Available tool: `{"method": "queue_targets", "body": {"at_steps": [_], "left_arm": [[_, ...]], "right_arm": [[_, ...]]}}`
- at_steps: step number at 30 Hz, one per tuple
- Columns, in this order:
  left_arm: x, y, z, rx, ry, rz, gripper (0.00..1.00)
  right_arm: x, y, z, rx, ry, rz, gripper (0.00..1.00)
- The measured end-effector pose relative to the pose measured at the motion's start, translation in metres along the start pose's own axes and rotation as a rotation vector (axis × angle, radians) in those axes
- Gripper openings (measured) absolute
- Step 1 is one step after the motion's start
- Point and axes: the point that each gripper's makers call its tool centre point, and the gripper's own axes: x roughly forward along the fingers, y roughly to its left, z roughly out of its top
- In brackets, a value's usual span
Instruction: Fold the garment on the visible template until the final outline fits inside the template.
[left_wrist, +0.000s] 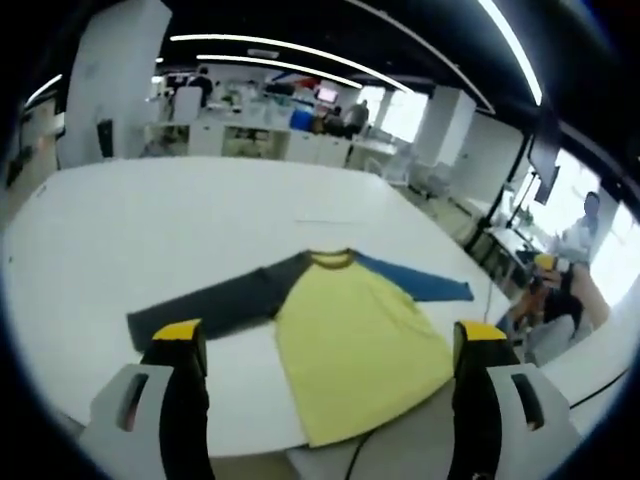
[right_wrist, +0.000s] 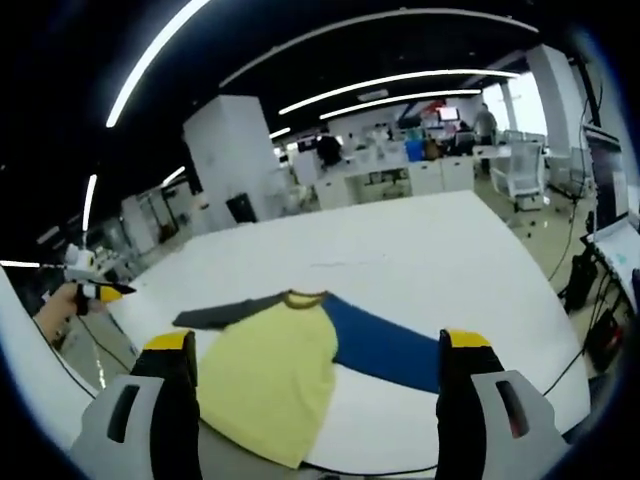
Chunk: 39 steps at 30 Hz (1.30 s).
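- Your left gripper (left_wrist: 328, 345) has its yellow-tipped jaws spread wide with nothing between them, hanging above the near edge of the table.
- Same deal on your right gripper (right_wrist: 315, 350): jaws wide apart, holding nothing.
- The long-sleeve shirt (left_wrist: 350, 325) lies flat on the white table (left_wrist: 150, 230), yellow body, olive-brown collar, hem reaching the near edge and hanging a bit over it.
- One dark grey sleeve (left_wrist: 215, 300) stretches out toward your left jaw, and the blue sleeve (left_wrist: 420, 282) goes the other way.
- In the right gripper view the blue sleeve runs toward the right jaw.
- I can't make out any template outline on the table.
- Beyond that: open office, desks (left_wrist: 250, 135), ceiling light strips (left_wrist: 270, 45), a person (left_wrist: 580, 235) off to the side.
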Motion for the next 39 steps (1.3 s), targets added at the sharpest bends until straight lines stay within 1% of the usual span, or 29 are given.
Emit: {"method": "queue_targets", "body": {"at_steps": [5,8,10,15,18,20,25,29,33,34,35,39], "left_arm": [[0.002,-0.004,-0.003,-0.002,0.017,-0.002,0.97],[0.003,-0.005,-0.004,-0.008,0.022,0.003,0.97],[0.004,-0.007,-0.005,-0.01,0.026,0.003,0.97],[0.009,-0.012,-0.007,-0.02,0.034,-0.004,0.97],[0.013,-0.014,-0.007,-0.021,0.043,-0.003,0.97],[0.016,-0.017,-0.005,-0.024,0.039,-0.004,0.96],[0.021,-0.021,-0.003,-0.021,0.044,0.006,0.96],[0.023,-0.021,-0.005,-0.028,0.05,0.021,0.96],[0.027,-0.02,-0.011,-0.041,0.069,0.043,0.96],[0.029,-0.021,-0.012,-0.045,0.075,0.046,0.96],[0.03,-0.021,-0.012,-0.045,0.077,0.047,0.96],[0.037,-0.024,-0.013,-0.049,0.09,0.058,0.95]], "right_arm": [[0.002,-0.007,-0.005,0.012,0.011,-0.006,1.0],[0.004,-0.017,-0.019,0.011,0.061,-0.034,1.0],[0.006,-0.02,-0.026,0.007,0.078,-0.031,1.0],[0.008,-0.027,-0.034,0.036,0.09,-0.026,1.0],[0.011,-0.034,-0.037,0.041,0.101,-0.029,0.96],[0.013,-0.04,-0.039,0.046,0.105,-0.035,0.96],[0.021,-0.063,-0.053,0.055,0.13,-0.064,0.94],[0.028,-0.082,-0.065,0.057,0.137,-0.088,0.93],[0.035,-0.107,-0.081,0.057,0.156,-0.119,0.86],[0.037,-0.115,-0.085,0.06,0.173,-0.132,0.85],[0.038,-0.117,-0.086,0.059,0.175,-0.132,0.84],[0.042,-0.138,-0.09,0.07,0.179,-0.156,0.79]]}}
